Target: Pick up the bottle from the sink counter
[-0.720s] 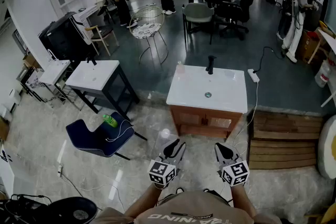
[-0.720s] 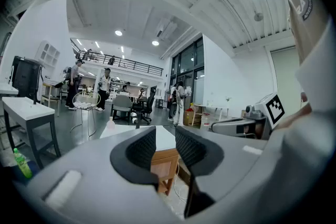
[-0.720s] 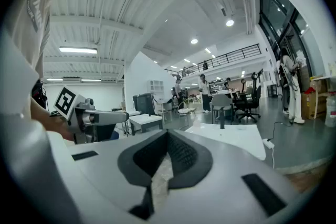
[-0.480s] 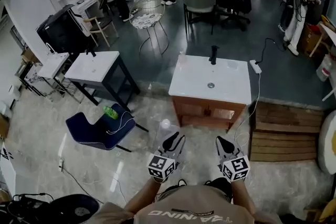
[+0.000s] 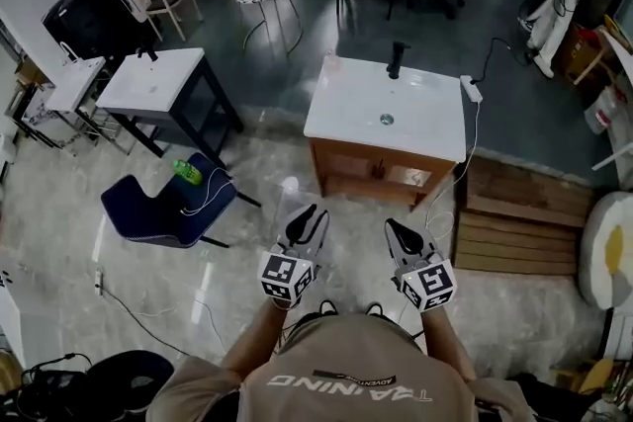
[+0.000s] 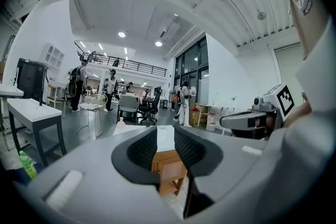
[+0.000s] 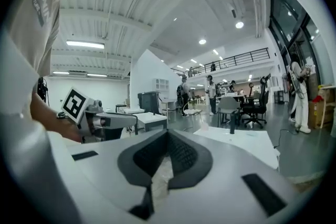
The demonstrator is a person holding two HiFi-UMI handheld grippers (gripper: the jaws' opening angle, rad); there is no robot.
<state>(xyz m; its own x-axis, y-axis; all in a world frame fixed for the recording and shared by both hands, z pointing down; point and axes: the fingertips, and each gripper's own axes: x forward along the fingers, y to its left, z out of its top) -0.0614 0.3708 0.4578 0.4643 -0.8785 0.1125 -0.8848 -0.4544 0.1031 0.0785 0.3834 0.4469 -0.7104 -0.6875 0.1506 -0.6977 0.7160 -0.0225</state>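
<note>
The white sink counter (image 5: 415, 128) on a wooden cabinet stands ahead of me, with a black faucet (image 5: 396, 59) at its far edge. In the left gripper view a small clear bottle (image 6: 121, 122) stands on the counter's far left corner. My left gripper (image 5: 305, 218) is held low in front of the body, well short of the counter. It is open and empty, and the cabinet (image 6: 169, 165) shows through the gap. My right gripper (image 5: 398, 232) hangs beside it at the same height. Its pads meet at the tips (image 7: 167, 139) with nothing between them.
A blue chair (image 5: 148, 212) carrying a green bottle (image 5: 185, 171) and a loose cable sits left of my path. Behind it stands a white table on black legs (image 5: 153, 79). A wooden pallet (image 5: 534, 222) lies right of the counter. A power strip (image 5: 470, 89) rests at the counter's right edge.
The person has come closer to the sink counter and the head looks down more steeply. Both grippers stay side by side in front of the body, jaws unchanged.
</note>
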